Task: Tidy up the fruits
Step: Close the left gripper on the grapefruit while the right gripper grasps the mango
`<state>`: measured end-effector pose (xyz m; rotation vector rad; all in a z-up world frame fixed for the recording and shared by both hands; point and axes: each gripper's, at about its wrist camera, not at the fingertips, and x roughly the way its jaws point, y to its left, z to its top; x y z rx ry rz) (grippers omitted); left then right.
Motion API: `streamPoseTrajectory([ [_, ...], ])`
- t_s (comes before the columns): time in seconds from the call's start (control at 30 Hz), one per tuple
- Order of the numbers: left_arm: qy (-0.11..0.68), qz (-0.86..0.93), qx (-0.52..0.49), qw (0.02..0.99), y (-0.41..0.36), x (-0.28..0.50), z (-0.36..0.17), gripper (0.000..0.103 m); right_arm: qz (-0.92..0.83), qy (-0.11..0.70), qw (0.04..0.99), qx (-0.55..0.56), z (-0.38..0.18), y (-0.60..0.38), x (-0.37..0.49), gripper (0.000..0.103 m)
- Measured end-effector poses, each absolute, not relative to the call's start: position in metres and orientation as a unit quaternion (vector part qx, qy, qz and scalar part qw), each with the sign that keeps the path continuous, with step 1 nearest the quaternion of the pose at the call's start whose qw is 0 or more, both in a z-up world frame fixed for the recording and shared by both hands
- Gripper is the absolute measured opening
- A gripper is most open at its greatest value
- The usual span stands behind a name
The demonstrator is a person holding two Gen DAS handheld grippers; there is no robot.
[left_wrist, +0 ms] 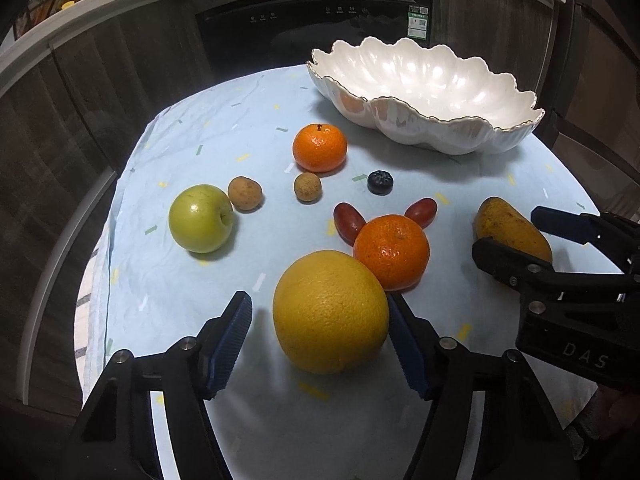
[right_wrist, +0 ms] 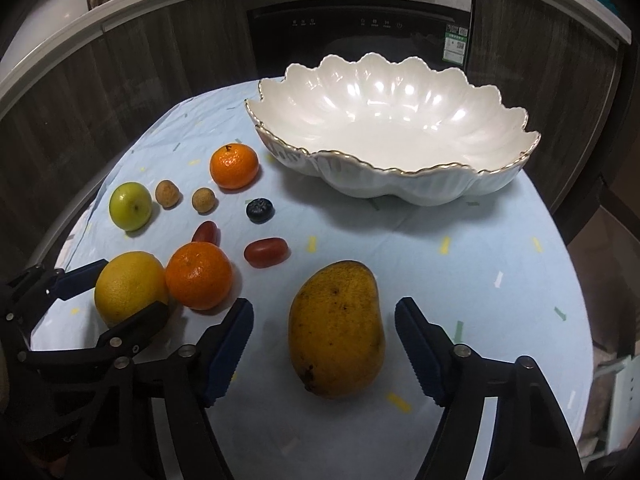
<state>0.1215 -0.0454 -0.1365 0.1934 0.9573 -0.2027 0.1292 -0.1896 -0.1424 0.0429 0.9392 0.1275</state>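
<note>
My left gripper (left_wrist: 320, 344) sits spread around the grapefruit (left_wrist: 330, 312), right gripper (right_wrist: 324, 344) spread around the mango (right_wrist: 336, 328), neither pinching yet.

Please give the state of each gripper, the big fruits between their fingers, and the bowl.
Left gripper: open around grapefruit.
Right gripper: open around mango.
Grapefruit: on cloth, ungripped.
Mango: lying on cloth, ungripped.
Bowl: upright, empty.
</note>
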Motion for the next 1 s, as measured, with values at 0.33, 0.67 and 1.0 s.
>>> streamPoseTrajectory([
  [0.33, 0.458, -0.103, 0.095, 0.878, -0.048, 0.126, -0.141, 0.055, 0.061, 0.465, 0.883, 0.025, -0.153, -0.19, 0.135, 0.063],
  [0.67, 0.451, -0.104, 0.107, 0.88, -0.05, 0.124, -0.142, 0.054, 0.053, 0.466, 0.883, 0.019, -0.158, -0.192, 0.136, 0.05],
  [1.0, 0.449, -0.1, 0.108, 0.881, -0.048, 0.12, -0.137, 0.054, 0.055, 0.461, 0.885, 0.018, -0.151, -0.193, 0.132, 0.049],
])
